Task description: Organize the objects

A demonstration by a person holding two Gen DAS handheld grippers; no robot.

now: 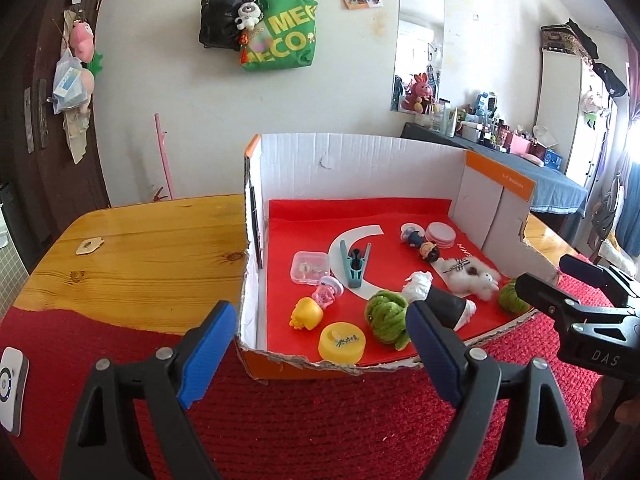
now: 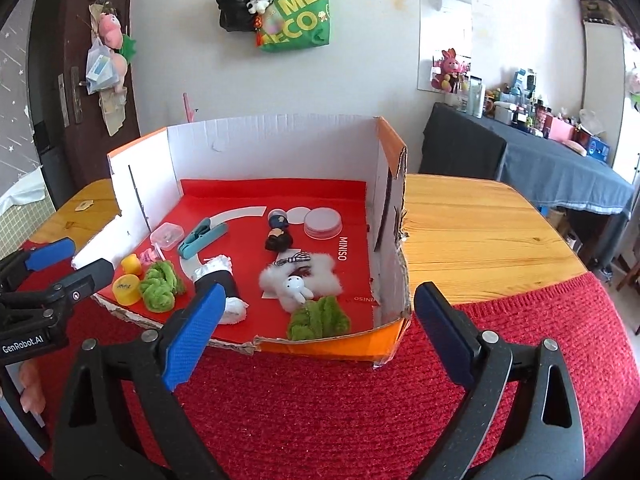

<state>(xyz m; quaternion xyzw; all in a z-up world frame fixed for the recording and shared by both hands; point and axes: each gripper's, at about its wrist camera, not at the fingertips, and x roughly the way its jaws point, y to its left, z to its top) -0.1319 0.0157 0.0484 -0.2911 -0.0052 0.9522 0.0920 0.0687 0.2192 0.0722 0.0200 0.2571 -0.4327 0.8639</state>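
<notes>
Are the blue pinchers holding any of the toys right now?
No, neither one. The left gripper and the right gripper are both wide open with nothing between their pads. All the toys lie in the cardboard box.

Left gripper (image 1: 320, 350) hides part of the black-and-white toy (image 1: 444, 300).

On the far wall I see a green fabric tote bag (image 1: 280, 32) beside a black backpack (image 1: 219, 16). A tall frameless mirror (image 1: 418, 44) hangs farther right. A red knitted cloth (image 2: 320, 400) covers the near wooden table (image 1: 140, 256).
</notes>
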